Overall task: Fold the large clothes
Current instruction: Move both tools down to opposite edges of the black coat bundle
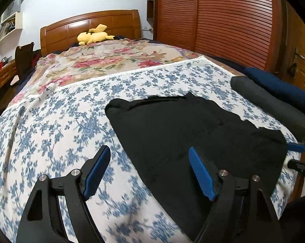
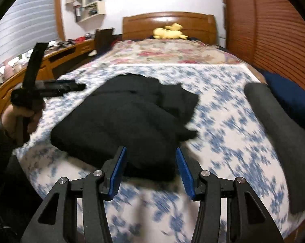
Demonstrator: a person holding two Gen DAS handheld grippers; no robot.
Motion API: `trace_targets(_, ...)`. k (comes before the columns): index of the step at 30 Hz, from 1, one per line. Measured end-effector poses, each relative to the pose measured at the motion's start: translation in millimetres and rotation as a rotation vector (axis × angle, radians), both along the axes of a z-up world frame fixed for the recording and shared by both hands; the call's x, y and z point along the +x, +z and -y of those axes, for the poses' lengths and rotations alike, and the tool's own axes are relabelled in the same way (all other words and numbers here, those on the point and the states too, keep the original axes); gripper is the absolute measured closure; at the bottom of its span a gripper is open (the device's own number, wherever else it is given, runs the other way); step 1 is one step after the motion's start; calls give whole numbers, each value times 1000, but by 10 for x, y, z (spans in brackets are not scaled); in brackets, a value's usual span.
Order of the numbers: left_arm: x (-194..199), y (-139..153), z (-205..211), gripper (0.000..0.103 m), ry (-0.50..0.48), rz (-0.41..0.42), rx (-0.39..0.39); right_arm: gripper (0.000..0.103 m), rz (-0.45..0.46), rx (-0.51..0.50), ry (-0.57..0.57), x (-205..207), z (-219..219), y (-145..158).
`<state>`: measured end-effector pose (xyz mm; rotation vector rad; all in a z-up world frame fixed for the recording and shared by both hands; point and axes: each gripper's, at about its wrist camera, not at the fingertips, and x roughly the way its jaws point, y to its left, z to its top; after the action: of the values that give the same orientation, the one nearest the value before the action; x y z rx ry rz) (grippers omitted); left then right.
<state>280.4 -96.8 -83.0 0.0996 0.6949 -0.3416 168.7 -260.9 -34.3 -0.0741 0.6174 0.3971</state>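
Left wrist view
left gripper (image 1: 149, 170): black angular arms, ribbed blue pads, fingers (image 1: 97, 170) spread wide, nothing between them
black garment (image 1: 193, 133): matte, soft knit look, flat wide patch with a ragged far edge; lies under and ahead of the right-hand finger, not touching either pad
bed sheet (image 1: 51, 121): white cloth, blue flower print, lace-like trim at far edge; under the left-hand finger
grey roll (image 1: 270, 105): dull fuzzy cylinder, far right of the fingers
navy fabric (image 1: 280, 87): folded, nubbly, just beyond the grey roll
plush toy (image 1: 94, 35): yellow, soft, far ahead against the wooden headboard (image 1: 87, 26)

Right wrist view
right gripper (image 2: 150, 169): same black frame and blue pads, fingers (image 2: 118, 172) partly apart, gripping nothing
black garment (image 2: 128, 117): bulky folded heap, thick layered edges, near edge sits in the gap just ahead of the fingertips; contact unclear
left gripper (image 2: 71, 87): blurred, up left of the fingers, above the sheet
hand (image 2: 20, 117): wrapped round its handle
grey roll (image 2: 278, 133): long, felt-like, right of the fingers
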Motion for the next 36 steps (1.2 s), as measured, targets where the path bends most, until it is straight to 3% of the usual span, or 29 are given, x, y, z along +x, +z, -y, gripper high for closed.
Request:
trace_targets(4,185,1,-32,23,14,-5,1,51,-42,-2,-32,26,118,-136)
trace_targets(14,658,-123,-47,23,43,-35,15,51,-136,15,-6,268,-75,-314)
trace_targets(26,1233,-346,-129,23,113,-113,14,51,-127,19,-15,350,-159,-379)
trace_targets(32,1316,-561,-53,23,110,-181,46,50,-123,22,-18,355,-159,-363)
trace_targets(36,1342,-625,-95,23,122,-223,-6,50,-139,45,-14,390,-181,-367)
